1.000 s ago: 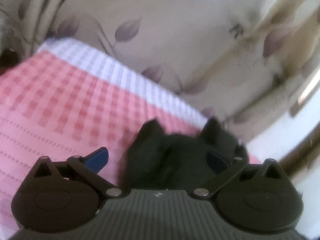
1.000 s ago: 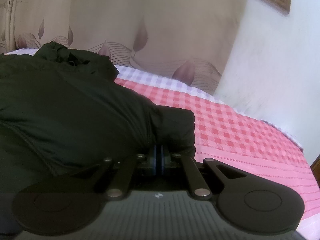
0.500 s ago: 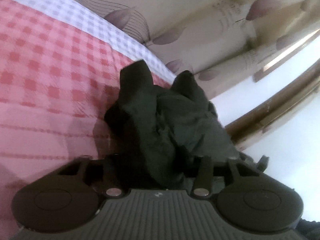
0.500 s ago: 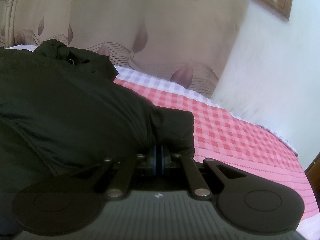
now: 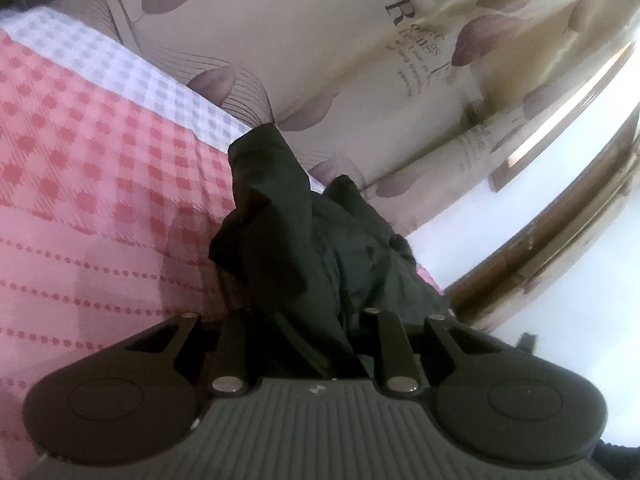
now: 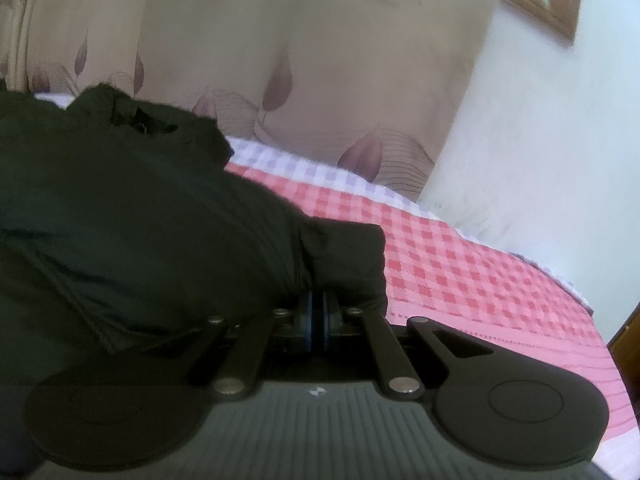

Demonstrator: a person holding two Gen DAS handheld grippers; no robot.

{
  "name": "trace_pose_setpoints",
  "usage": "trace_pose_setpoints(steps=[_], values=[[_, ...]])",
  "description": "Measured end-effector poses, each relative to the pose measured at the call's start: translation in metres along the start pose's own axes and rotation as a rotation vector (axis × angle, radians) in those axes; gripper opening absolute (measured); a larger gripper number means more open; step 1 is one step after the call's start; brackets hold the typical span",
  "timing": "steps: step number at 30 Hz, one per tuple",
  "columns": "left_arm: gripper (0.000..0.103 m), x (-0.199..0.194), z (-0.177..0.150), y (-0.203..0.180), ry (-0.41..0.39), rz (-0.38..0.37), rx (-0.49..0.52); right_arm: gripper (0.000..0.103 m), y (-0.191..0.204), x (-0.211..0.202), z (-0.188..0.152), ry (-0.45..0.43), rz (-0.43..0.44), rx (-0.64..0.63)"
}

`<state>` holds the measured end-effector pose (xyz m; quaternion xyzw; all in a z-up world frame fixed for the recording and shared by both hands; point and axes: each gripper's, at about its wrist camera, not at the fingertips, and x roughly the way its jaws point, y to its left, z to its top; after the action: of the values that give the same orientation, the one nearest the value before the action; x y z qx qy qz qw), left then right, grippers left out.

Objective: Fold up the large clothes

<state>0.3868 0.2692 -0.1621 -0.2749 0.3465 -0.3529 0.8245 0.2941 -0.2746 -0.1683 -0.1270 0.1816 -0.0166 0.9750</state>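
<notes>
While my left tongs (image 5: 308, 320) are closing, a bunched fold of the dark green jacket (image 5: 304, 240) sits right between them, and the cloth fills the gap. I cannot see the tips, since the cloth hides them, but they look like they are pinching it. From there the jacket rises in a crumpled heap with two points sticking up at the far end.

My right tongs (image 6: 316, 316) are pressed almost together, and their blue pads (image 6: 307, 320) pinch the near edge of the same jacket (image 6: 140, 220). On this side the jacket is big and puffy. It spreads out to the left and far, with its collar end lying far away near the curtain (image 6: 300, 40).

All of it lies on a bed with a pink and red checked sheet (image 6: 460, 264). Along the far side of the bed the sheet has a pale white and purple checked strip. Behind the bed hangs the beige curtain with purple leaves on it. To the right of the curtain is a white wall (image 6: 540, 140), and a wooden window frame (image 6: 536, 0) sits high up on it.
</notes>
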Motion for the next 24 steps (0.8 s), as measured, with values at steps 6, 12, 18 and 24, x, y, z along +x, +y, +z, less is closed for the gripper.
trace_pose_setpoints(steps=[6, 12, 18, 24], values=[[0.024, -0.001, 0.002, -0.011, 0.005, 0.048, 0.011, 0.006, 0.036, -0.079, 0.049, -0.229, 0.086, 0.009], [0.022, -0.008, 0.004, -0.021, 0.000, 0.082, 0.020, 0.006, 0.128, -0.089, 0.089, -0.182, 0.380, -0.085], [0.019, -0.019, 0.010, -0.048, -0.004, 0.087, 0.030, 0.004, 0.193, -0.031, 0.074, -0.043, 0.361, -0.168], [0.019, -0.023, 0.020, -0.107, 0.003, 0.043, 0.052, 0.004, 0.176, 0.002, 0.075, 0.052, 0.458, 0.026]])
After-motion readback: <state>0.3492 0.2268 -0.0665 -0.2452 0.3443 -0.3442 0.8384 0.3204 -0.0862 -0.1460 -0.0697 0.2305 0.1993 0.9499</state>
